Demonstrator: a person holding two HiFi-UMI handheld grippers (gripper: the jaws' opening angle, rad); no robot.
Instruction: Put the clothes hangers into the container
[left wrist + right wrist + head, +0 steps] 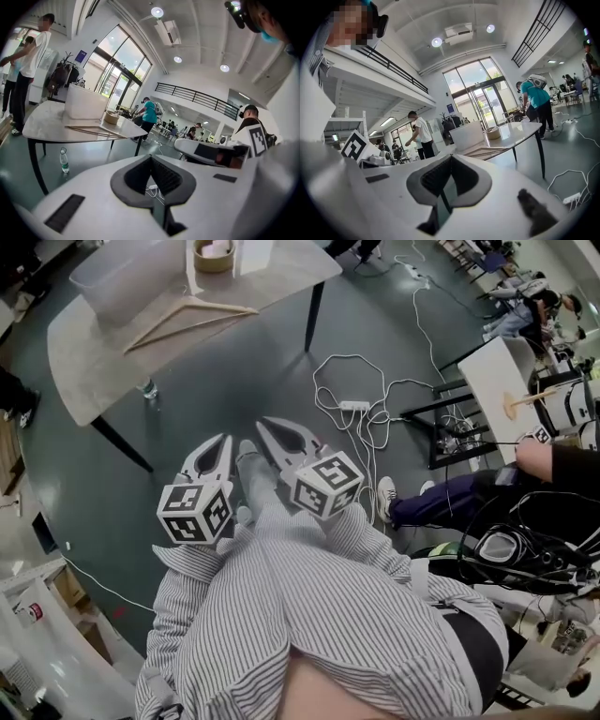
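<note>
We hold a hand-held gripper in each hand, low in front of our striped shirt sleeves and over the dark floor, well apart from the surface. The left hand-held gripper has its jaws together with nothing between them; in the left gripper view the dark pads meet at their tips. The right hand-held gripper sits just beside it, and its jaws are likewise closed and empty in the right gripper view. Both point towards the surface.

The wooden clothes hangers lie flat on the surface, near its front edge and outside the container. They overlap, so we cannot count them. The container is a translucent white box standing upright just behind the hangers. A round bowl stands beside it. The left gripper view shows the same layout from low down: hangers in front, container behind, bowl to its right. The right gripper view shows them farther off: hangers, container and bowl.

A clear plastic bottle stands on the floor under the surface's edge. A white power strip with looping cables lies on the floor to our right.
</note>
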